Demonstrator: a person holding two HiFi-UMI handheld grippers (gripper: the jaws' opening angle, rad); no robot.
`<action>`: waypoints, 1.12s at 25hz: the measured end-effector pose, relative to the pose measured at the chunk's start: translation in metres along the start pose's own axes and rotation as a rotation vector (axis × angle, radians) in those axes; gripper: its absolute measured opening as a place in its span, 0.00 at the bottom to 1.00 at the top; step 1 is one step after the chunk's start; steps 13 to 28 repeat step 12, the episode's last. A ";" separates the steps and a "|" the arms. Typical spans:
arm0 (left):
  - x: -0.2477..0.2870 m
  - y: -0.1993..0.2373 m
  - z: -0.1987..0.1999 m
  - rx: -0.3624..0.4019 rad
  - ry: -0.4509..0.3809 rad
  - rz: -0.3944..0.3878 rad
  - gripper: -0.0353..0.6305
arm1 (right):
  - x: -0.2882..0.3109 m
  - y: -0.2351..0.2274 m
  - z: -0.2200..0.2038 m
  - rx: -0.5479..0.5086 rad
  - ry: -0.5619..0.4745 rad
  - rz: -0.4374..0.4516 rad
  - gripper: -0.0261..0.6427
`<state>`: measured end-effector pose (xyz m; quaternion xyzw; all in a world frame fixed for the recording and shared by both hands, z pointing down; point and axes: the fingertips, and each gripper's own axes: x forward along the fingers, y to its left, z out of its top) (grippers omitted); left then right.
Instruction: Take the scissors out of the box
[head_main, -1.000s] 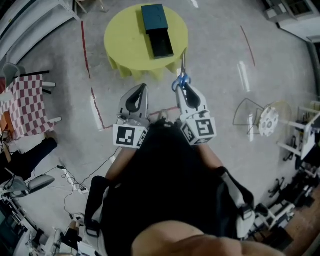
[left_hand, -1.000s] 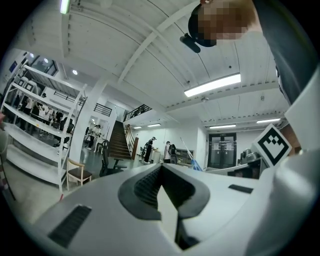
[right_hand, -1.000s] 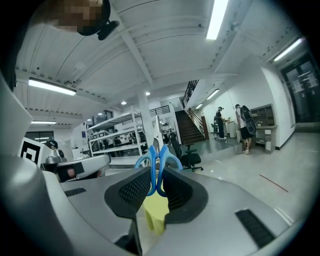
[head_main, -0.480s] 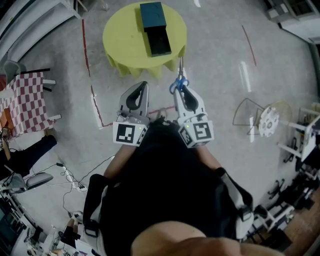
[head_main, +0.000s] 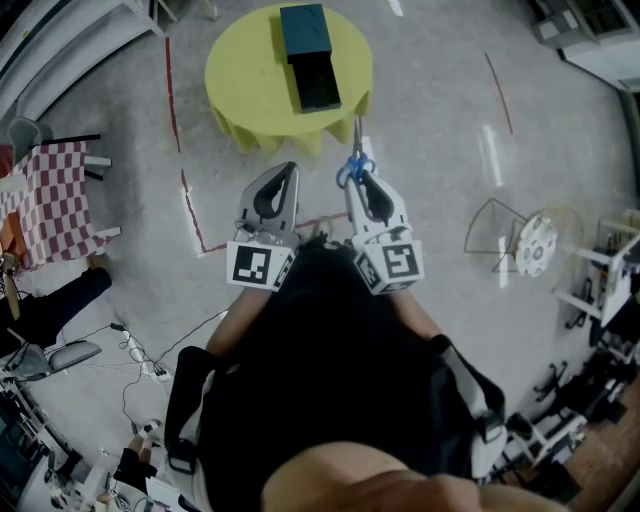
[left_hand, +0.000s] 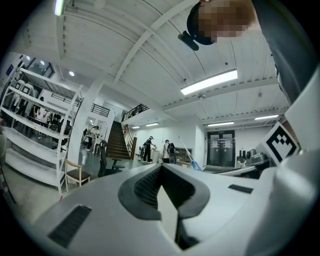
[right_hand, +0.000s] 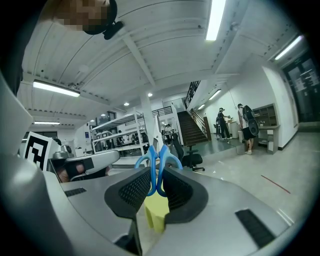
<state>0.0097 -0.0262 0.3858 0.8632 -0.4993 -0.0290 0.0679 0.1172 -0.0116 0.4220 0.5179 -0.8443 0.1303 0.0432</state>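
Note:
A round yellow table (head_main: 240, 75) stands ahead of me on the floor. On it lies a dark teal box (head_main: 306, 30) with its drawer (head_main: 318, 85) pulled out toward me. My right gripper (head_main: 359, 180) is shut on blue-handled scissors (head_main: 357, 163), held off the table near its front edge, blades pointing away from me. In the right gripper view the blue handle loops (right_hand: 158, 161) sit pinched between the black pads (right_hand: 134, 189) of the right gripper (right_hand: 157, 175). My left gripper (head_main: 288, 172) hangs beside it, jaws together and empty, as the left gripper (left_hand: 161, 170) shows in its own view.
A red-and-white checked table (head_main: 45, 205) stands at the left, with a seated person's legs (head_main: 55, 305) below it. A wire frame (head_main: 495, 235) and a white disc (head_main: 537, 240) are at the right. Red tape lines (head_main: 172, 95) mark the floor; cables (head_main: 150, 370) lie lower left.
My right gripper with the scissors has drifted slightly left in the head view. The left gripper and the box look nearly the same.

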 end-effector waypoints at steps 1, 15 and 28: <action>0.001 -0.001 -0.001 0.002 -0.001 -0.002 0.05 | 0.000 -0.001 -0.001 0.000 0.001 0.001 0.15; 0.006 -0.006 -0.004 -0.006 0.001 -0.010 0.05 | -0.002 -0.005 0.000 -0.007 0.002 0.003 0.15; 0.006 -0.006 -0.004 -0.006 0.001 -0.010 0.05 | -0.002 -0.005 0.000 -0.007 0.002 0.003 0.15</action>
